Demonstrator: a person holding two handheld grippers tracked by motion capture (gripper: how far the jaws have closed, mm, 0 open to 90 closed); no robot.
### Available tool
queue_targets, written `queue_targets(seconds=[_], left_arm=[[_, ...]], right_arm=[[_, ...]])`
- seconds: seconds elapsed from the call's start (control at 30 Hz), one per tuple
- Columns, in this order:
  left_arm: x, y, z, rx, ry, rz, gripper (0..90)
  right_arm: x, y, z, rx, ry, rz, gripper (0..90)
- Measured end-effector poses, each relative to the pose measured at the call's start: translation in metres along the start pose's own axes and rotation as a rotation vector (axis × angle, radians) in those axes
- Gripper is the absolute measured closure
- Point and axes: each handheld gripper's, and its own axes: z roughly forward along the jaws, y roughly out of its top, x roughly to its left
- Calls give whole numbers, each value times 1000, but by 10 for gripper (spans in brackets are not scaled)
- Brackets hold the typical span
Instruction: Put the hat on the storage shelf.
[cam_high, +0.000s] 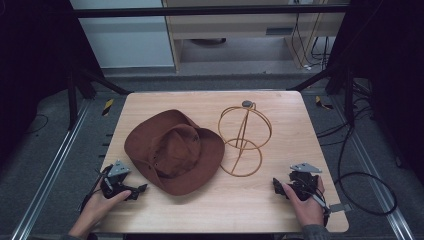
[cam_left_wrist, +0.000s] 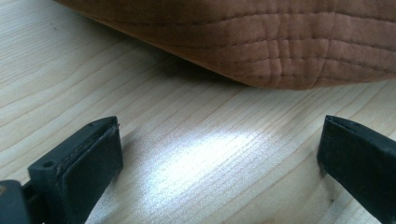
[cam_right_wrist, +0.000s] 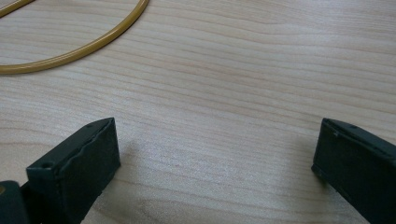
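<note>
Left tool (cam_high: 142, 189): jaws spread wide, nothing between them, resting on the worktop (cam_high: 210, 210) just off the near-left brim of the hat (cam_high: 175, 150). Right tool (cam_high: 276, 186): jaws spread, empty, well right of the hat, near the base ring of the wire stand (cam_high: 242, 140). Hat lies brim-down mid-worktop. Stand upright just right of the hat, its base ring touching or almost touching the brim.

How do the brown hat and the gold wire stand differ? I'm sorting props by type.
The brown hat is soft, stitched fabric, lying low and wide; the gold wire stand is an open frame of thin rings that rises upright. The hat sits left of the stand. Both rest on the wooden table.
</note>
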Motion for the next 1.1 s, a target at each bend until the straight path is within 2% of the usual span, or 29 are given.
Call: queue_targets(seconds=[0.1, 0.13, 0.17, 0.2, 0.27, 0.33, 0.5, 0.7, 0.73, 0.83, 0.9, 0.97, 1.1], left_arm=[[0, 0, -1, 8, -7, 3, 4], [-1, 1, -4, 7, -28, -8, 23], [-1, 1, -4, 7, -28, -8, 45], [-1, 1, -6, -1, -37, -15, 40], [-4, 1, -12, -12, -25, -7, 35], [-5, 0, -17, -23, -35, -17, 35], [-8, 0, -26, -43, -28, -11, 35], [-15, 4, -36, -89, -50, 13, 34], [-16, 8, -39, -111, -46, 18, 34], [-14, 13, -47, -137, -35, 14, 34], [-12, 18, -50, -144, -43, 8, 34], [-11, 21, -51, -144, -49, 2, 34], [-10, 38, -54, -114, -47, 30, 36]], right_arm=[[0, 0, 0, 0, -2, 0, 7], [0, 0, 0, 0, -2, 0, 7], [0, 0, 0, 0, -2, 0, 7], [0, 0, 0, 0, -2, 0, 7], [0, 0, 0, 0, -2, 0, 7], [0, 0, 0, 0, -2, 0, 7], [1, 0, 0, 2, -2, 4, 7], [1, 0, 0, 3, -2, 4, 7], [1, 0, 0, 3, -3, 3, 7], [1, 0, 0, 3, -2, 5, 7], [1, 0, 0, 3, -2, 6, 7], [1, 0, 0, 3, -2, 5, 7], [1, 0, 0, 4, -3, 6, 7]])
